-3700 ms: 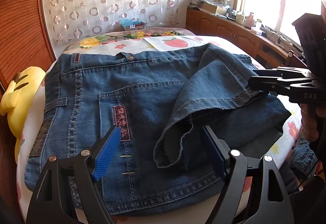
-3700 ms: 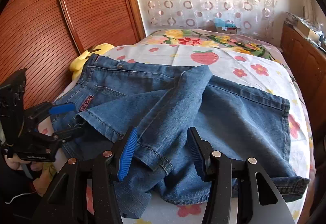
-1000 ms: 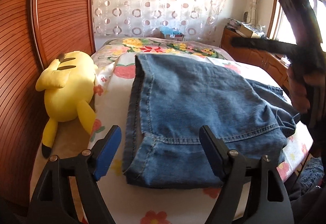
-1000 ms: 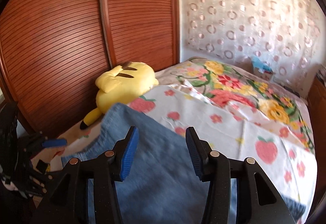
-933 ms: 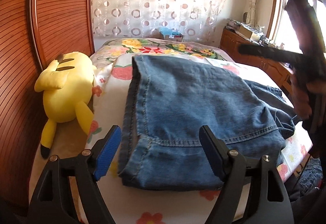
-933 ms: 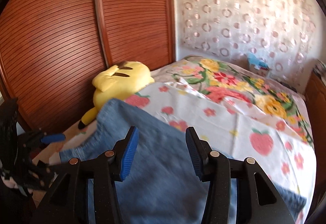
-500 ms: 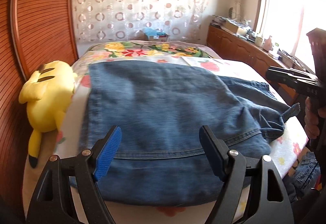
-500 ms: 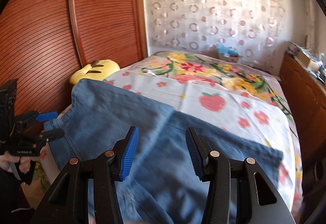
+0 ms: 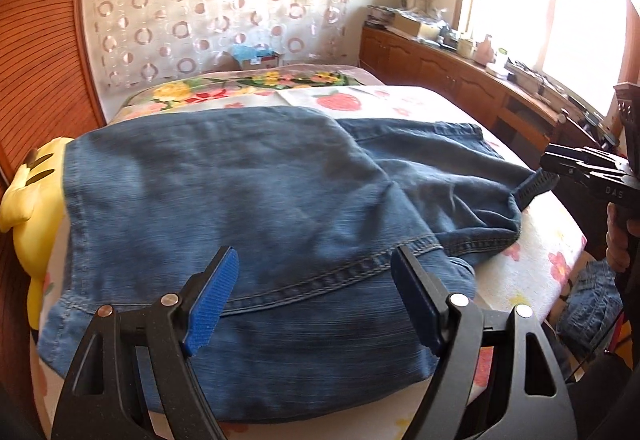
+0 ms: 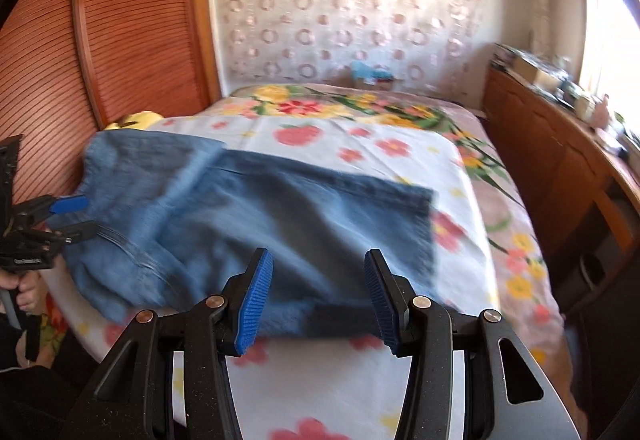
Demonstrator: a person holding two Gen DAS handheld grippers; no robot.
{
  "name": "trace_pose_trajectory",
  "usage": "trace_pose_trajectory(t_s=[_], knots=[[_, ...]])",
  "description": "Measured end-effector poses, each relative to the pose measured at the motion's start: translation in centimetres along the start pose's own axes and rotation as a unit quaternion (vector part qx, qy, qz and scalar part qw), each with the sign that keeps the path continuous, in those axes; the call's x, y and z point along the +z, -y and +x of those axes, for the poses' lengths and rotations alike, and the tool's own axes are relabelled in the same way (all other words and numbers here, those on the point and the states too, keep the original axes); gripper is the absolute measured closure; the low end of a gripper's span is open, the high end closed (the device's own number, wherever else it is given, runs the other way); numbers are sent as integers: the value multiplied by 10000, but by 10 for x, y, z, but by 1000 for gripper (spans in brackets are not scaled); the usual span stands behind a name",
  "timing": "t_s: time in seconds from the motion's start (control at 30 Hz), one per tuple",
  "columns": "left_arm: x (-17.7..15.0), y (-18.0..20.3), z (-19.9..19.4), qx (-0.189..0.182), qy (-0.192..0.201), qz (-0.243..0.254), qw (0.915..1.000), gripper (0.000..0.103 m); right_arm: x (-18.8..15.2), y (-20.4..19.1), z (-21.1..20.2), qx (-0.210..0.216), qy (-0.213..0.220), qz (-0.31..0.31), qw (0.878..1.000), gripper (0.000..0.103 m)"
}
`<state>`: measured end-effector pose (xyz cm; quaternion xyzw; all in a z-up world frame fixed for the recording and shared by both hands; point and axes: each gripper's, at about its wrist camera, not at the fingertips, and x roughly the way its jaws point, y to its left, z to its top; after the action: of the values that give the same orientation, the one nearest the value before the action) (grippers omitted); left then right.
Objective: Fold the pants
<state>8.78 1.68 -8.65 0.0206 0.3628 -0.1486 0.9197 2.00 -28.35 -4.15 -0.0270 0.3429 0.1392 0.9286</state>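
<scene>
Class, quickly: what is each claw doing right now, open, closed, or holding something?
Left claw: open, holding nothing, above the jeans.
Right claw: open, holding nothing.

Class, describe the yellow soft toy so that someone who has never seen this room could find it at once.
Start at the bed with the flowered sheet, where folded blue jeans lie. Go to the side next to the slatted wooden wall. The soft toy is wedged between that wall and the jeans: bright yellow with dark stripes, the only plush thing there.
</scene>
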Motion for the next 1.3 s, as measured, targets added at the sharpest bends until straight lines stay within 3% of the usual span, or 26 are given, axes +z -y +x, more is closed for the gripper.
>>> trace_pose_trajectory(t_s=[0.2,0.5,0.63,0.7,0.87,1.1,1.23,1.3], knots=[[0,7,10,-55,-131,64,9999,24,-7,19,0,-236,-152,366,9989,53],[-9,11,23,-3,-345,75,9994,24,-9,17,0,-333,-228,566,9976,53],[-12,12,26,18,-378,85,9992,24,-12,26,1,-73,-211,537,9983,87],[-13,12,27,26,-385,89,9992,24,-11,29,-6,-12,-133,489,9987,96],[-14,13,28,22,-378,86,9992,24,-27,46,-26,5,-28,452,9990,97],[-13,13,25,37,-364,55,9993,24,-63,63,-24,39,-493,672,9965,97],[-7,20,17,-31,-267,105,9996,24,-60,70,-21,33,-587,739,9955,96],[-1,26,12,-73,-186,189,9996,24,-54,73,-26,-37,-460,744,9962,90]])
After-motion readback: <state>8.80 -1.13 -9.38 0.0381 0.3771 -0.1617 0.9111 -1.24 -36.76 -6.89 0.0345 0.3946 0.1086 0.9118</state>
